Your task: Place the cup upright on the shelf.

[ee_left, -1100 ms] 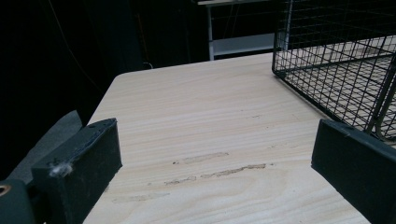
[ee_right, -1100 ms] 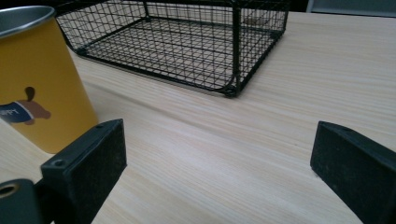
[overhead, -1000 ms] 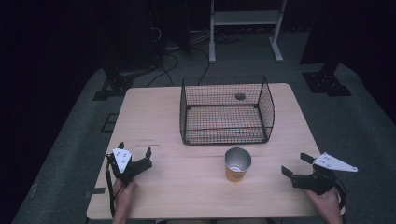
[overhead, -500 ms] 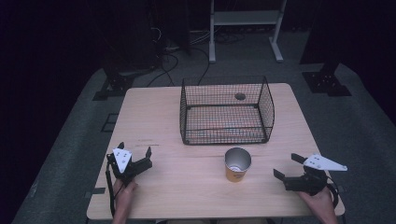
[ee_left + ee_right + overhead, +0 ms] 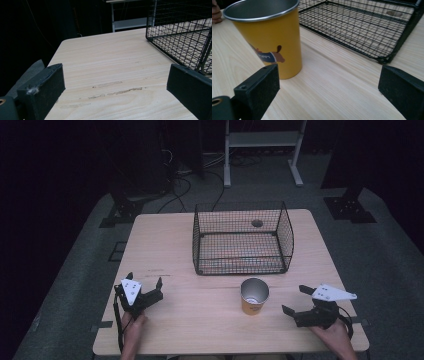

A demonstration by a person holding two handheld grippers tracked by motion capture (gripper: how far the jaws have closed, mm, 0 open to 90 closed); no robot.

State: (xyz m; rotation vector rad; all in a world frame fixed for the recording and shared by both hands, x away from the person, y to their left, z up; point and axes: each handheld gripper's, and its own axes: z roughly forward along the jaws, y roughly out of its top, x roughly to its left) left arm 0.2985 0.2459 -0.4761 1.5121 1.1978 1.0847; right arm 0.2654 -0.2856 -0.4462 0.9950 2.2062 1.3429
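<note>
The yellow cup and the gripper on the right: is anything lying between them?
No. The high view shows bare table between the yellow cup and the right gripper.

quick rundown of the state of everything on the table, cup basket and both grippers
cup: upright on the table, open top, looks empty
wire basket: upright, open top, nothing inside
left gripper: jaws open, holding nothing, low over the table
right gripper: jaws open, holding nothing, aimed toward the cup, not touching it
table: bare wood with a few scuff marks
</note>
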